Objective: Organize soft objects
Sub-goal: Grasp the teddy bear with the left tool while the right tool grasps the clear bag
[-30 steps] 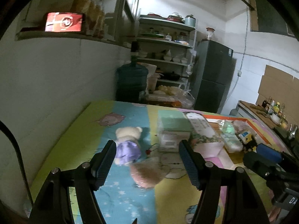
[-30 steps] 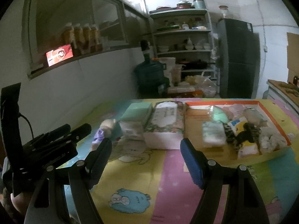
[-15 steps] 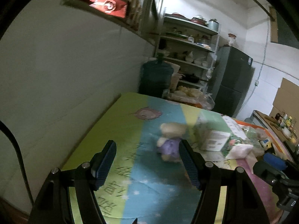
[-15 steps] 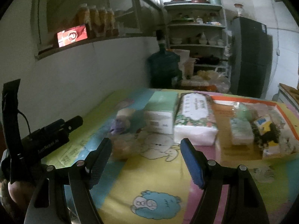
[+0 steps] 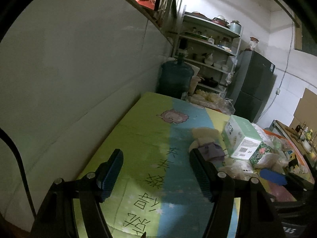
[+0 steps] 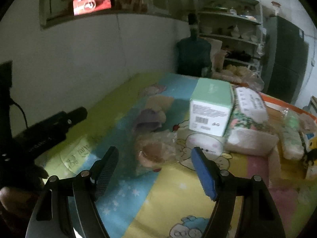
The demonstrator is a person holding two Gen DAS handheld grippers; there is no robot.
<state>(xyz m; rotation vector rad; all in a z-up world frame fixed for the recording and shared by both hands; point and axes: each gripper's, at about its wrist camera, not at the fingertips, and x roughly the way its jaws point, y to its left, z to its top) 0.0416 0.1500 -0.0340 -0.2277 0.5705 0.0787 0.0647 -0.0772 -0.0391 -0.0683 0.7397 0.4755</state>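
The room is dim around me, and both my views bend hard at the edges into black corners. Ahead of my left fingers (image 5: 111,170) the far white wall (image 5: 257,19) is the brightest patch, while the near wall to their left sits in grey shade. My right view is smeared with motion blur: the green box (image 6: 212,107) and the bagged plush (image 6: 156,150) beyond my right fingers (image 6: 204,174) look soft. A red screen (image 6: 92,3) glows high up.

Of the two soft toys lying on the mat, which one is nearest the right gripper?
The pinkish plush in clear wrap, just ahead of the open right gripper; the teddy in the purple dress lies farther back, toward the wall.
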